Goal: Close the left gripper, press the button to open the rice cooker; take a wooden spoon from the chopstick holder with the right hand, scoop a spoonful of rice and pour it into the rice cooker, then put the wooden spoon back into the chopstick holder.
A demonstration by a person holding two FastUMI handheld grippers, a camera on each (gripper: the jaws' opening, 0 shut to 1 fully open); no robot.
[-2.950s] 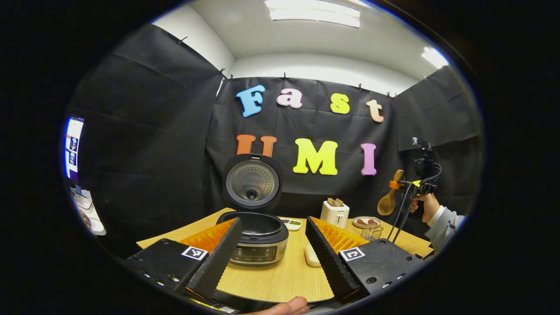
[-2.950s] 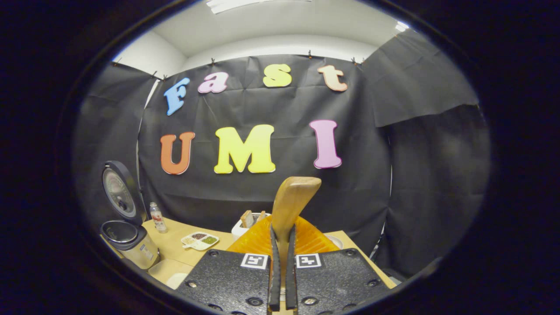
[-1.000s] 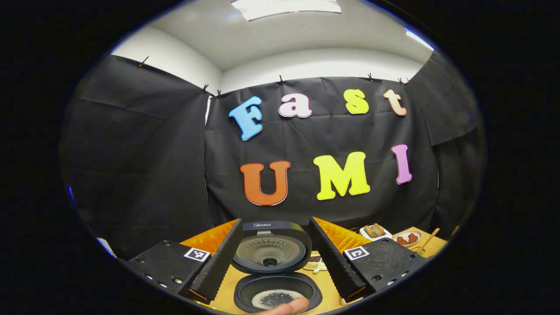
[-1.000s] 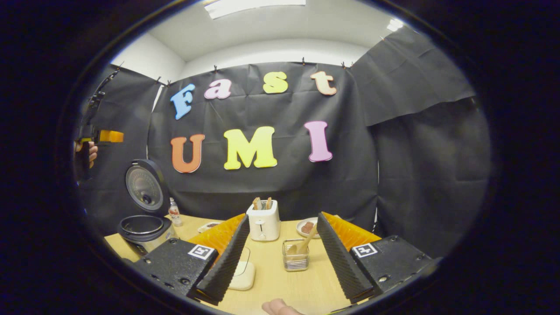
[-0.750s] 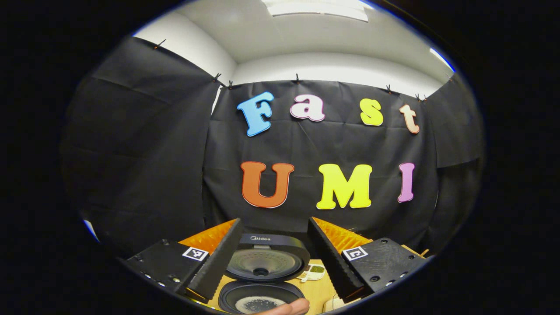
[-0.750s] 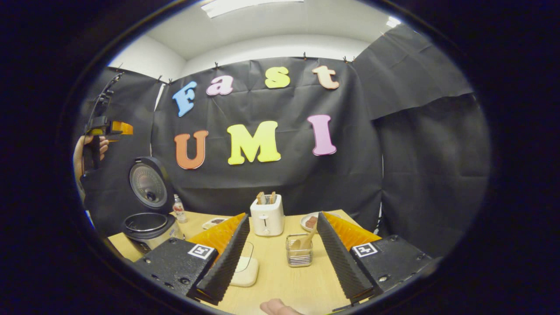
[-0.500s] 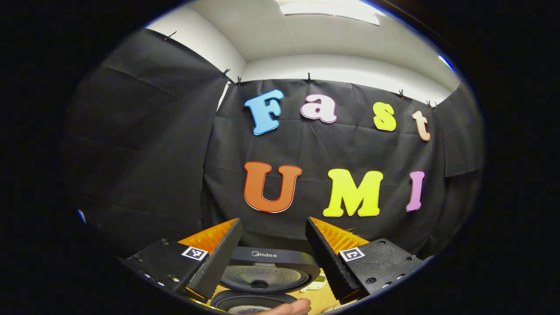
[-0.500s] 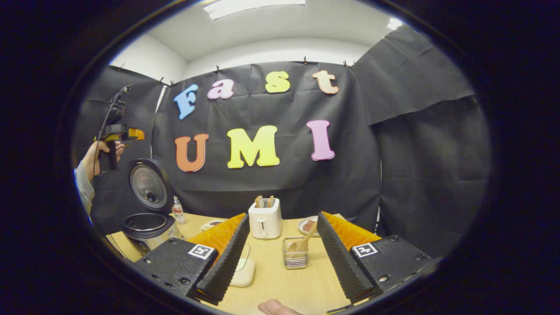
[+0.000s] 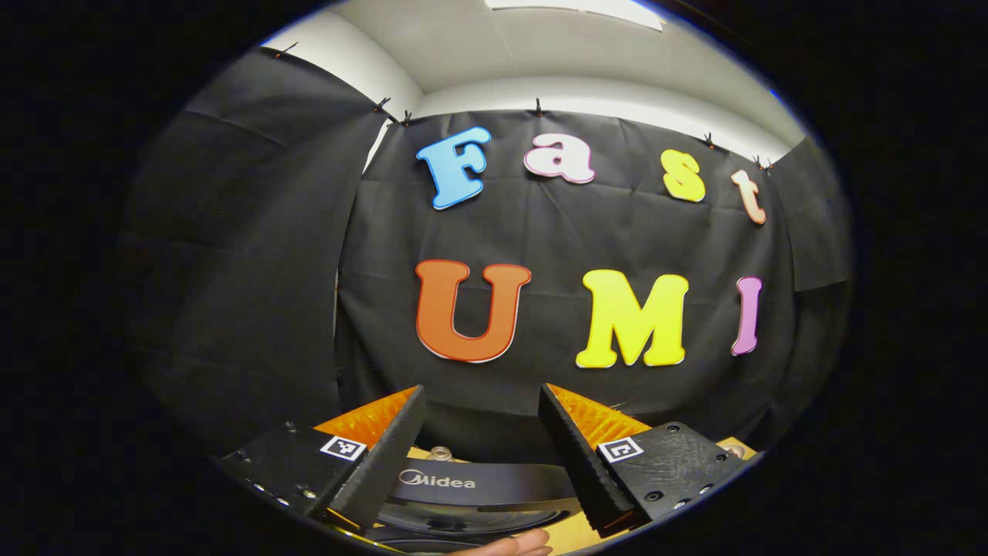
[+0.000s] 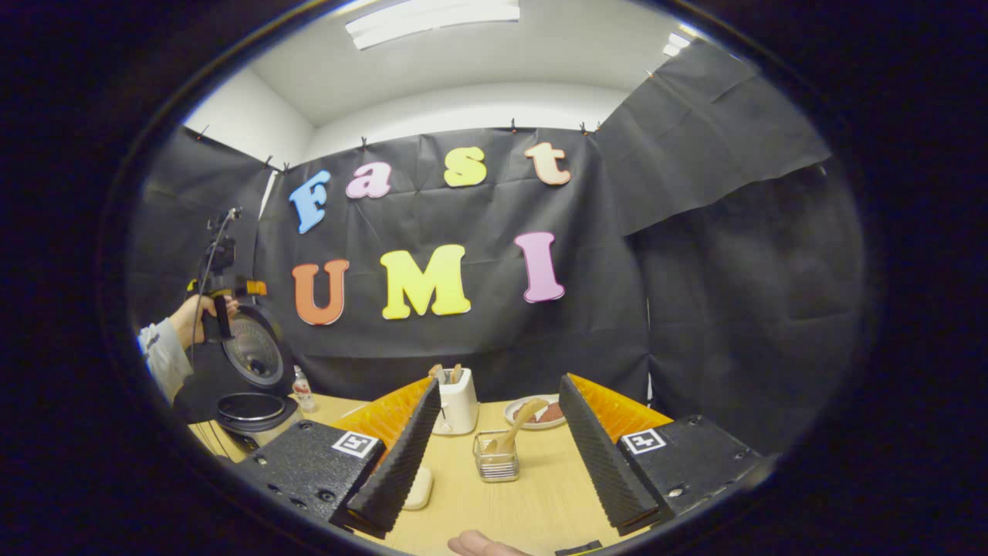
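Observation:
The rice cooker (image 10: 248,409) stands at the table's left with its lid (image 10: 255,351) raised. In the left gripper view the lid's upper edge (image 9: 478,485) lies just below and between the fingers of my open left gripper (image 9: 480,394). In the right gripper view a hand holds the left gripper (image 10: 253,289) by the top of the lid. The wooden spoon (image 10: 513,427) leans in the wire chopstick holder (image 10: 495,459) at the table's middle. My right gripper (image 10: 500,382) is open and empty, pulled back from the holder.
A white toaster (image 10: 457,408) with bread stands behind the holder, with a plate of food (image 10: 534,413) to its right. A small bottle (image 10: 302,386) stands by the cooker. A white flat object (image 10: 421,486) lies on the wooden table (image 10: 532,502).
The right gripper has let go of the spoon, which now stands in the holder, and drawn back. The left gripper has moved up close to the top of the raised lid.

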